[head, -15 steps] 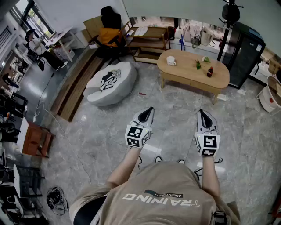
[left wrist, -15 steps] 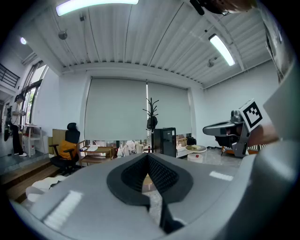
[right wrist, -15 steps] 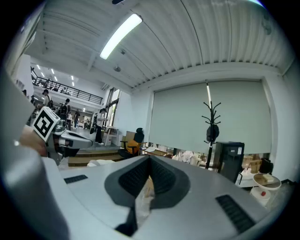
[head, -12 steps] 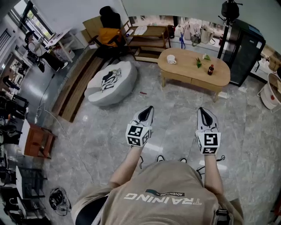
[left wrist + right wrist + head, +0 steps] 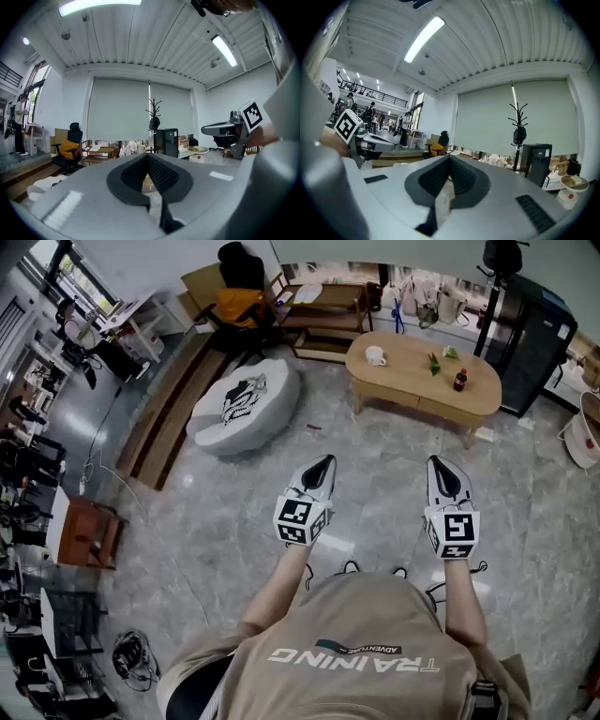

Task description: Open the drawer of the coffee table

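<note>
The oval wooden coffee table [image 5: 405, 390] stands across the marble floor, ahead and slightly right in the head view. Its long drawer side faces me. A white mug [image 5: 375, 355], a green item [image 5: 434, 365] and a small dark bottle [image 5: 459, 381] sit on top. My left gripper [image 5: 323, 463] and right gripper [image 5: 439, 465] are held side by side in the air, well short of the table. Both are shut on nothing. In the left gripper view the closed tips [image 5: 148, 157] point level across the room. The right gripper view shows the same closed tips [image 5: 450, 158].
A white beanbag [image 5: 246, 409] lies on the floor ahead left. A black cabinet [image 5: 534, 334] stands right of the table, with a low wooden shelf [image 5: 323, 320] and an office chair [image 5: 244, 296] behind. A small reddish side table [image 5: 84, 532] and coiled cables [image 5: 131, 657] are at left.
The head view has shifted slightly up and right. Both grippers keep the same side-by-side, shut pose and about the same distance from the table.
</note>
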Tool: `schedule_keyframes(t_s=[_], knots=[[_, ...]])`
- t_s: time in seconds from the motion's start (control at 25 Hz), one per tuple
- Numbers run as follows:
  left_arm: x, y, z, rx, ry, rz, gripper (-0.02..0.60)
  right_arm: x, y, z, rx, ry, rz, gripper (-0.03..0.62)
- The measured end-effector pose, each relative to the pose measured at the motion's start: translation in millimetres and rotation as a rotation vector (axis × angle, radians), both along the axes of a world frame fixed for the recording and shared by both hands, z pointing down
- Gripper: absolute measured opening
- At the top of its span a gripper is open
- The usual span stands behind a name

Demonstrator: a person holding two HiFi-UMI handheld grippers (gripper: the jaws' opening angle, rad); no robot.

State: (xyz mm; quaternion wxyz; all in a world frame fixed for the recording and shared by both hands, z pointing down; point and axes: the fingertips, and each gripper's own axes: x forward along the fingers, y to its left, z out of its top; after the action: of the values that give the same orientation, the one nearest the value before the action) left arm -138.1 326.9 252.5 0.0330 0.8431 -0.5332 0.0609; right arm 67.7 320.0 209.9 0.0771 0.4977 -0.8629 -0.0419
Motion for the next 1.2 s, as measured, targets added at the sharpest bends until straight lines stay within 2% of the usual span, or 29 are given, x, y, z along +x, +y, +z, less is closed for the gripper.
schedule_keyframes(t_s=[0.12, 0.28, 0.48, 0.6, 0.76, 0.92, 1.04, 1.2], knots=[[-14.8, 1.4, 2.1, 0.000, 0.004, -0.009, -0.006, -7.2, -6.0, 4.8, -0.003, 0.012, 0.011, 0.003], [-35.3, 1.9, 20.5, -0.043, 0.028, -0.028, -0.006, -27.4, -7.0, 21.2, -0.027, 0.048, -0.002, 0.005], [-41.3, -11.3, 33.7, -0.048, 0.027, 0.030, -0.006, -38.5, -9.4, 38.8, -0.056, 0.064, 0.020, 0.005], [-42.1, -20.8, 47.8, -0.083, 0.033, 0.050, -0.006, -31.7, -11.8, 51.7, -0.083, 0.073, 0.055, 0.005], [-36.7, -34.3, 58.2, -0.106, 0.038, 0.054, -0.006, -18.9, -28.4, 60.7, -0.101, 0.075, 0.075, 0.005], [-31.2, -55.1, 59.2, -0.114, 0.042, 0.017, -0.006, -12.3, -52.1, 56.1, -0.078, 0.088, 0.043, 0.004], [-9.6, -71.1, 56.0, -0.110, 0.032, 0.021, -0.006, 3.8, -71.7, 47.0, -0.055, 0.071, 0.028, 0.005], [20.6, -92.8, 52.5, -0.112, 0.009, 0.033, -0.006, 24.4, -94.4, 47.1, -0.061, -0.002, 0.035, 0.004]])
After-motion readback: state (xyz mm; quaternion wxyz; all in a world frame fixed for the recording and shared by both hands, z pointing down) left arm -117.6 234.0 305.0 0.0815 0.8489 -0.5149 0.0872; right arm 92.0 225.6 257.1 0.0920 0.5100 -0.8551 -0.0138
